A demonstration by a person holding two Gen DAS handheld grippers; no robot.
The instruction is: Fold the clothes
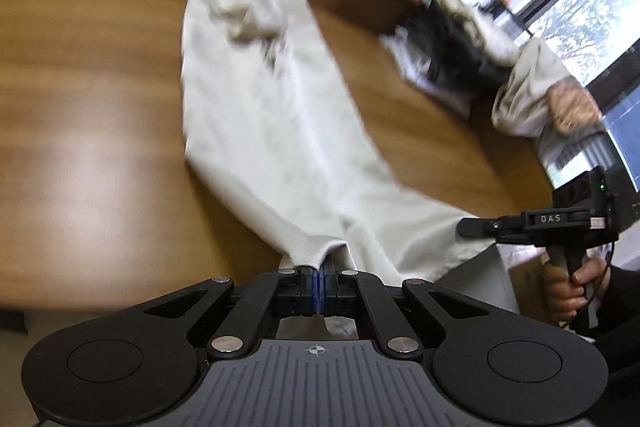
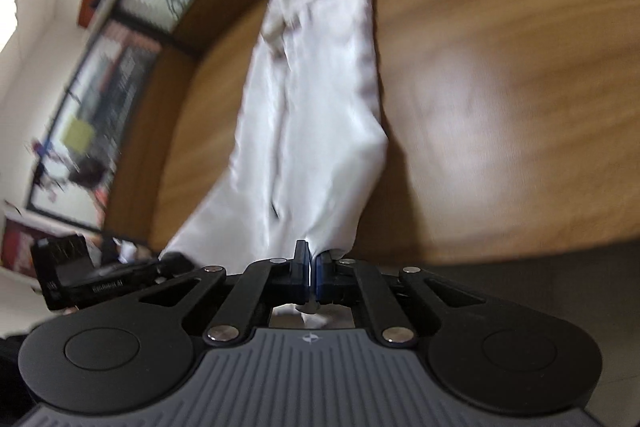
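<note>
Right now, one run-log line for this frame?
left gripper: shut on white garment | right gripper: shut on white garment | garment: on wooden table

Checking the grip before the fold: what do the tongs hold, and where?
Both tongs, left and right, are shut on the near edge of the white garment, each pinching it separately.

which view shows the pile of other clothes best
The left wrist view: the pile of other clothes lies blurred at the far right of the wooden table. The right wrist view shows only the white garment, no pile.
</note>
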